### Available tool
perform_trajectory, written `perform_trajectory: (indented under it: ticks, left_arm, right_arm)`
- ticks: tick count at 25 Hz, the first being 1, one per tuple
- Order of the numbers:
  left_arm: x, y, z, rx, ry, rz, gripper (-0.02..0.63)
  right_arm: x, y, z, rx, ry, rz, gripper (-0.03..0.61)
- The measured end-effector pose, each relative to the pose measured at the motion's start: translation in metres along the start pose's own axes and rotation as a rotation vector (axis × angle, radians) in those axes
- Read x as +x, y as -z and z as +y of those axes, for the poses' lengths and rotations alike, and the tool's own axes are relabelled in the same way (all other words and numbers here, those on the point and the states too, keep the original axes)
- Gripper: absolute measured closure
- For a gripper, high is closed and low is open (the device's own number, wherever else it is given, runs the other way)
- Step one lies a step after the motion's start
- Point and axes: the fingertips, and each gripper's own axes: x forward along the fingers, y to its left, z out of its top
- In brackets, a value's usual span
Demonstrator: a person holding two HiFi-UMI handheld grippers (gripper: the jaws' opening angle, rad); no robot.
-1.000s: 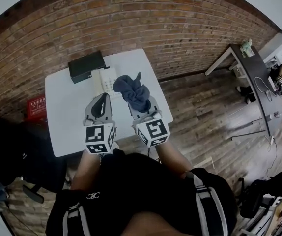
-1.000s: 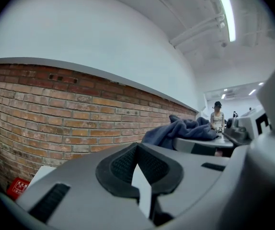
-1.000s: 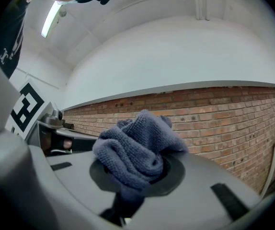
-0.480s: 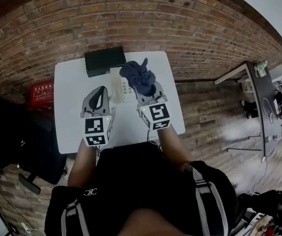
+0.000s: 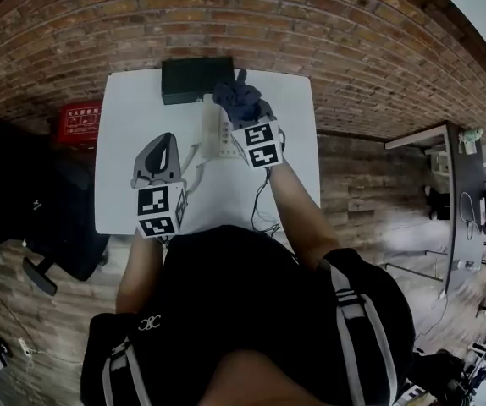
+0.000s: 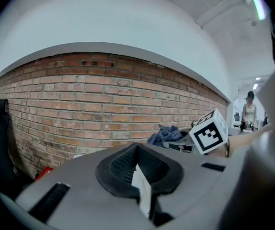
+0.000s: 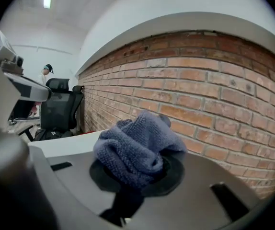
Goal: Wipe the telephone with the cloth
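Reaching farther across the white table (image 5: 124,142) than 1 second ago, the right gripper (image 5: 245,118) has carried the cloth (image 5: 237,100) up to the far end of the telephone (image 5: 212,129). The left gripper (image 5: 172,137) has stayed nearer the person.

On the left, that left gripper hangs over bare tabletop just left of the telephone. Its 2 jaws are pressed together with nothing between them. The white telephone lies at the middle of the table, its long side running from near to far, and a black box (image 5: 196,79) sits at the far edge just beyond it.

To the right, the right gripper's jaws are clamped on the dark blue cloth, which bunches out past them in a loose wad and hangs over the telephone's far right corner. Whether it already touches the casing cannot be told.

The step in hand looks like the first wiping pass. It would go best with the wad lowered until the fabric, not the jaws, meets the casing, then drawn along the telephone's length under light pressure. The free left gripper could steady the light telephone so it does not slide.
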Motion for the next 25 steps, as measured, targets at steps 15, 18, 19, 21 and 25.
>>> perform_trajectory:
  ticks: [15, 18, 19, 21, 25]
  left_arm:
    - [-0.025, 0.013, 0.005, -0.039, -0.101, 0.005, 0.623]
    - [-0.027, 0.018, 0.009, -0.048, -0.12, 0.02, 0.623]
    - [-0.028, 0.019, 0.011, -0.05, -0.125, 0.022, 0.623]
    - [-0.027, 0.022, 0.015, -0.053, -0.135, 0.031, 0.623]
    - [-0.024, 0.022, 0.017, -0.047, -0.136, 0.029, 0.623]
  right_arm:
    - [0.1, 0.071, 0.031, -0.084, -0.182, 0.217, 0.538]
    - [0.103, 0.088, 0.047, -0.213, -0.207, 0.282, 0.537]
    - [0.103, 0.093, 0.053, -0.225, -0.222, 0.291, 0.537]
    - [0.104, 0.097, 0.06, -0.164, -0.234, 0.285, 0.537]
    - [0.106, 0.102, 0.059, -0.002, -0.223, 0.249, 0.537]
